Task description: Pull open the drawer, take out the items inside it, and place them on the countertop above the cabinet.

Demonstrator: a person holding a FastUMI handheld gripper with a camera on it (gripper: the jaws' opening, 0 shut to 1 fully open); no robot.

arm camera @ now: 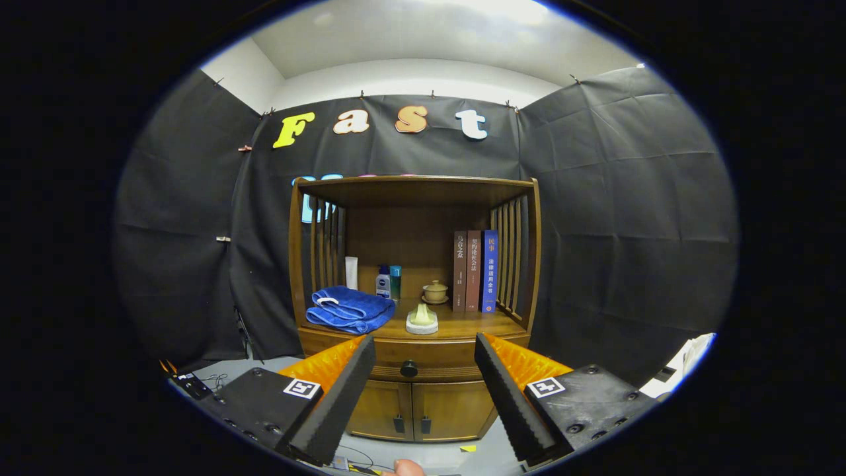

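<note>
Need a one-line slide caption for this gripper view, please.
Open gripper faces the wooden cabinet, its closed drawer's black knob between the fingers; blue towel and books rest on the countertop.

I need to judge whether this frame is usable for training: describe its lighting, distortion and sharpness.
Gripper view: strong fisheye bend, so the wooden cabinet bows at its sides; bright ceiling light glares overhead while the shelf recess is dimmer; the book spines and black drawer knob are fairly sharp; the open hand-held gripper looms large, holding nothing.
</note>
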